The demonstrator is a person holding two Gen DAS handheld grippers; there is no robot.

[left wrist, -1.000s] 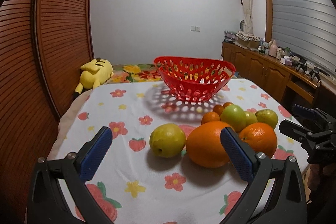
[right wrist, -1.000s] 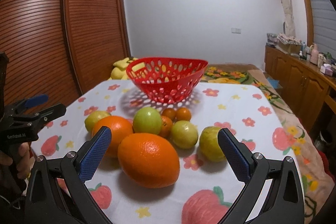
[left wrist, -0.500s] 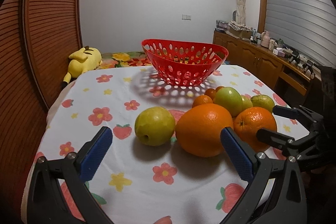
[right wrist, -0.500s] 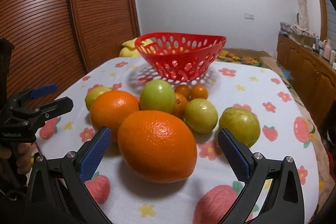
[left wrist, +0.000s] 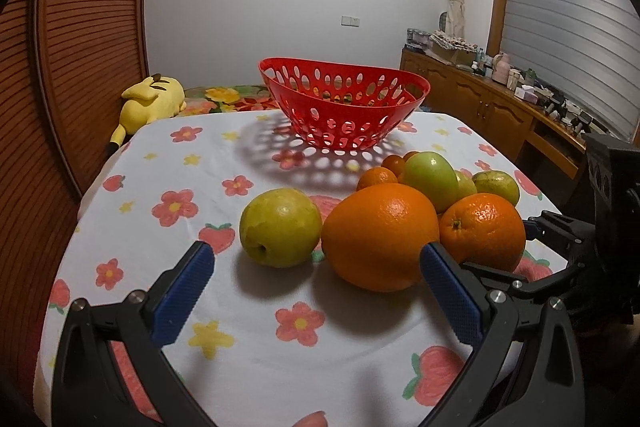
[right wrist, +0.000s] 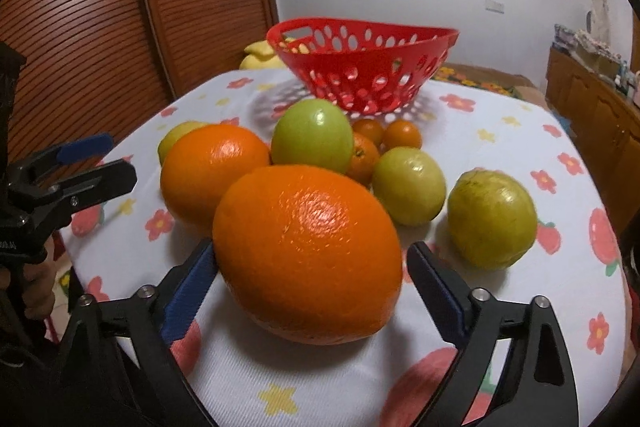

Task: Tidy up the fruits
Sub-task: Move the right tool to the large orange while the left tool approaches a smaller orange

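An empty red basket (left wrist: 344,103) (right wrist: 364,67) stands at the far side of the table. Several fruits lie in a cluster in front of it. My right gripper (right wrist: 310,291) is open, its fingers on either side of a large orange (right wrist: 308,255), which rests on the cloth. My left gripper (left wrist: 316,287) is open and empty, just short of a yellow-green pear (left wrist: 280,227) and another large orange (left wrist: 380,235). Green fruits (right wrist: 312,135) and small tangerines (right wrist: 402,135) lie behind.
The table has a white cloth (left wrist: 224,163) printed with flowers and strawberries. A yellow plush toy (left wrist: 152,103) lies beyond the far left edge. Wooden louvred doors (left wrist: 80,47) stand left; a cluttered wooden counter (left wrist: 500,99) runs along the right.
Both grippers have moved forward and lower toward the fruit. The right gripper's fingers now flank the nearest large orange. The left gripper has come closer to the pear and orange.
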